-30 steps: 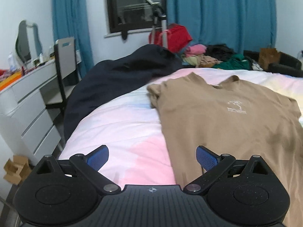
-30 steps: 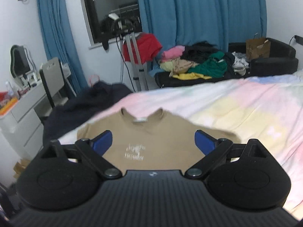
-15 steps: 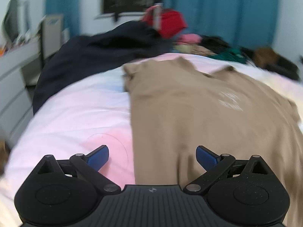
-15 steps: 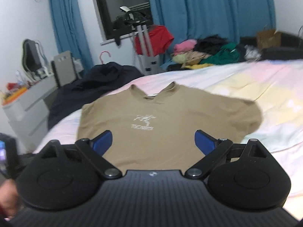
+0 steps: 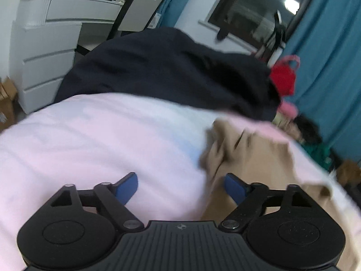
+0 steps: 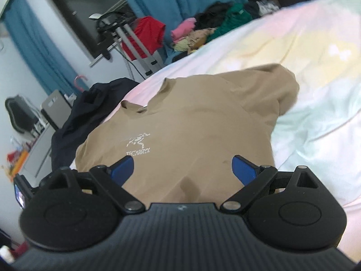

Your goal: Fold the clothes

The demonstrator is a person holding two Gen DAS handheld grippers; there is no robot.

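A tan T-shirt [image 6: 203, 131] with a pale chest logo lies face up on the pastel bedspread [image 6: 315, 72]. Its right sleeve is bunched. My right gripper [image 6: 182, 169] is open and empty, low over the shirt's chest and belly. In the left wrist view the shirt's left sleeve and side [image 5: 246, 155] show blurred at the right. My left gripper [image 5: 180, 187] is open and empty over the shirt's left edge, one fingertip over the sheet [image 5: 101, 140] and one over the shirt.
A dark navy garment [image 5: 169, 72] is heaped at the bed's far left edge. A white dresser [image 5: 45, 40] and chair stand beyond. A pile of clothes [image 6: 203, 31], a red garment on a stand [image 6: 146, 33] and blue curtains are behind the bed.
Both grippers have dropped lower and tilted. The left has swung left toward the shirt's left sleeve and edge. The right has moved closer over the shirt's chest. Both stay open.
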